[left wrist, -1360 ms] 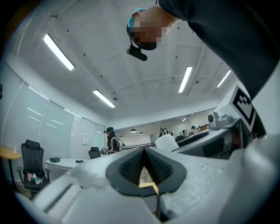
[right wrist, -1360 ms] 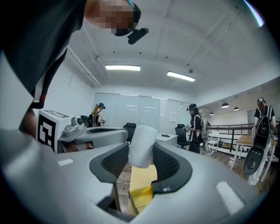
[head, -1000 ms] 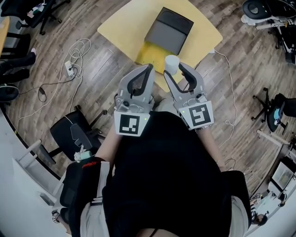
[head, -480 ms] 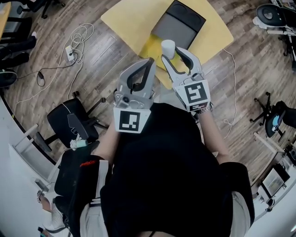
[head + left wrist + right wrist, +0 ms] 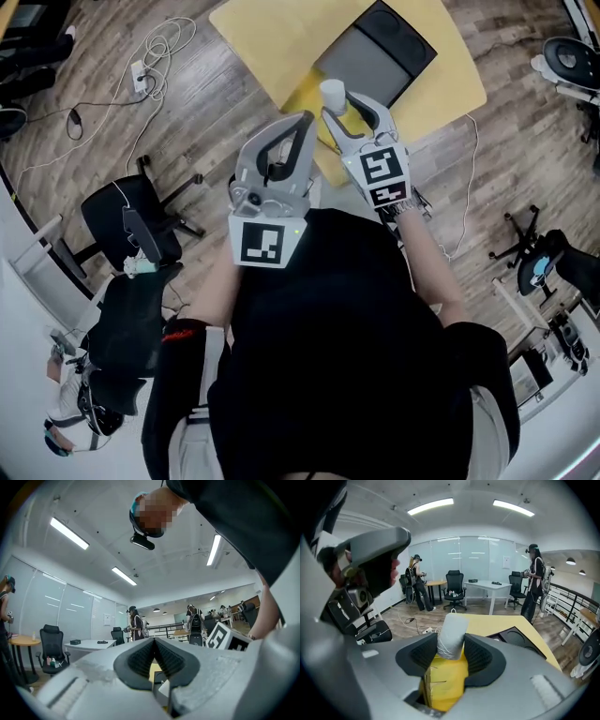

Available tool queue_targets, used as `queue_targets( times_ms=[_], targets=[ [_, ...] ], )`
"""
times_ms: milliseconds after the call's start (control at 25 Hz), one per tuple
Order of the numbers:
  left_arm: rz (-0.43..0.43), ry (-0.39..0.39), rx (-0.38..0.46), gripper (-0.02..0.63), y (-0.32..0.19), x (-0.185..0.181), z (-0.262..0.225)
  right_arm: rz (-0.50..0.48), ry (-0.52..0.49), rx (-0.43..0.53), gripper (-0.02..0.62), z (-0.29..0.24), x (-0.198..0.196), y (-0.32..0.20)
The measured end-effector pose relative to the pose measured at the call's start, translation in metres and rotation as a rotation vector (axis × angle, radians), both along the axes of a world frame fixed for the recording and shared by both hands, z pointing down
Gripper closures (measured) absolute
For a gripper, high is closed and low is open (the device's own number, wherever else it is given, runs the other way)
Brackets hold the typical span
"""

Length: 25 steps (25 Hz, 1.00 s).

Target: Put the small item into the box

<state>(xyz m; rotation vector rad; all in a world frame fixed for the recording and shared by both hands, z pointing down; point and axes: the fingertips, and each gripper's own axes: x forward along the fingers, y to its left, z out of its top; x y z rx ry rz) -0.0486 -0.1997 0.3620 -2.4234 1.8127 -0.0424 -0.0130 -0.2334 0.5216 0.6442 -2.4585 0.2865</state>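
Cylinder (image 5: 452,637), small and whitish-grey, stands upright between the fingers (image 5: 480,658) of the right gripper (image 5: 451,653), whose ribbed pads press on its lower sides; its top rises clear above them. It is held in the air, not yet in the box. In the right gripper view the yellow box (image 5: 443,679) shows directly beyond and below the cylinder, its cardboard flaps visible in the gap of the fingers. From the head view the cylinder (image 5: 332,92) sits over the near edge of that box (image 5: 307,98), with the right gripper (image 5: 341,106) reaching in from below.

Just beside the box lies a dark grey tray (image 5: 375,56), both on the pale yellow surface (image 5: 262,37).

The left gripper (image 5: 302,122) is held beside the right one, nearer the person, its fingers (image 5: 140,656) clenched together on nothing.

Around the surface is wooden floor with cables (image 5: 141,66) and a black office chair (image 5: 131,225).
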Motion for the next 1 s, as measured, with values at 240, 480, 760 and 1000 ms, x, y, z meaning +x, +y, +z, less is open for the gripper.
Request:
queue_targets(
  times_ms=[240,480,760,1000],
  targets=[
    [-0.06,0.003,-0.023,0.604,-0.018,-0.005,0.009,-0.075,0.074,-0.065,0.414,0.041,-0.005,-0.009],
    [-0.114,0.016,-0.048,0.604,-0.026,-0.015,0.019,-0.169,0.173,-0.128,0.414,0.09,-0.012,0.004],
    [-0.151,0.014,-0.058,0.604,-0.03,-0.024,0.027,-0.235,0.261,-0.178,0.413,0.129,-0.016,0.019],
    [-0.177,0.013,-0.082,0.604,-0.025,-0.031,0.036,-0.262,0.335,-0.224,0.413,0.157,-0.016,0.027]
  ],
)
